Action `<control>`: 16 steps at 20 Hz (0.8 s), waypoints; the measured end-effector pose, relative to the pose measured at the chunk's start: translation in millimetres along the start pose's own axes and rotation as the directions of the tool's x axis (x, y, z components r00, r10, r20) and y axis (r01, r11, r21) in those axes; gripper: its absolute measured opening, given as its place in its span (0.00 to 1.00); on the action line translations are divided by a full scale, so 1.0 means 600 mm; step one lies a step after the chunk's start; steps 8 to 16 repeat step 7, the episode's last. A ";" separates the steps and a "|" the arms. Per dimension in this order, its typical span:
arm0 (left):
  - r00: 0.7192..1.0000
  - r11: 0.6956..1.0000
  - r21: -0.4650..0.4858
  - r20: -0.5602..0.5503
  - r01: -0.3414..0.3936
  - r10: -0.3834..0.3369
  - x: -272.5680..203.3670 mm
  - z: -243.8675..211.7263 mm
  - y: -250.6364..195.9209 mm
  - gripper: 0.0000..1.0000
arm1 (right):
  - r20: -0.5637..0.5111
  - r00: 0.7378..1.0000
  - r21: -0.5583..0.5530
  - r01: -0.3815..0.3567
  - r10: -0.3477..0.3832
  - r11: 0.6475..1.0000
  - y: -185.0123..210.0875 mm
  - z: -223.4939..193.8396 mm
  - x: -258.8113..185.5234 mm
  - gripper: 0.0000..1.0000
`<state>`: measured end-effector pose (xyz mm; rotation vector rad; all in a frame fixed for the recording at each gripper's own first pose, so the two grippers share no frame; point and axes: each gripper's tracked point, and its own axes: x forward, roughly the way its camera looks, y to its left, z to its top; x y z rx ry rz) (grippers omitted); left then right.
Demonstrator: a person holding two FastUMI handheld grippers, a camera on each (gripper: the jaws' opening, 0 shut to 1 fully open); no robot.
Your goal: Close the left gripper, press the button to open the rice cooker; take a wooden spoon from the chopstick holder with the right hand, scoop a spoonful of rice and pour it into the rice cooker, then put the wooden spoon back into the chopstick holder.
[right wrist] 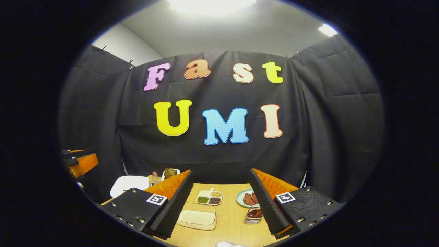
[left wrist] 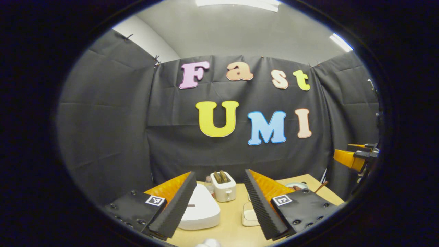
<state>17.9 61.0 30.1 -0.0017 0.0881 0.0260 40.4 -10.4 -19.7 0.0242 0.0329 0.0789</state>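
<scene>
One white rice cooker (left wrist: 200,209), lid down, sits low in the left gripper view, between the spread jaws of the left gripper (left wrist: 219,202) (nearer the left one). One toaster (left wrist: 223,187) stands behind it. Right gripper (right wrist: 219,202) jaws released, over one rice tray (right wrist: 197,216) on the worktop (right wrist: 233,223).

This is a staged recording booth set up as a mock kitchen. Black cloth walls (right wrist: 329,113) hang clipped around a light wooden table (right wrist: 229,223) under ceiling strip lights (left wrist: 236,2). On the table stand a white toaster (left wrist: 223,187), a white rice cooker (left wrist: 200,207) and a plate of food (right wrist: 247,198).
</scene>
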 end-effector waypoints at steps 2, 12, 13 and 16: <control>1.000 1.000 0.000 0.005 0.005 -0.005 -0.001 0.003 0.002 0.95 | 0.002 1.000 -0.005 0.007 -0.007 1.000 -0.001 0.001 -0.004 0.99; 1.000 1.000 -0.001 0.011 0.018 -0.018 0.004 0.010 0.004 0.95 | -0.006 1.000 0.010 0.022 -0.022 1.000 -0.002 -0.003 -0.012 0.99; 1.000 1.000 -0.001 0.011 0.018 -0.018 0.004 0.010 0.004 0.95 | -0.006 1.000 0.010 0.022 -0.022 1.000 -0.002 -0.003 -0.012 0.99; 1.000 1.000 -0.001 0.011 0.018 -0.018 0.004 0.010 0.004 0.95 | -0.006 1.000 0.010 0.022 -0.022 1.000 -0.002 -0.003 -0.012 0.99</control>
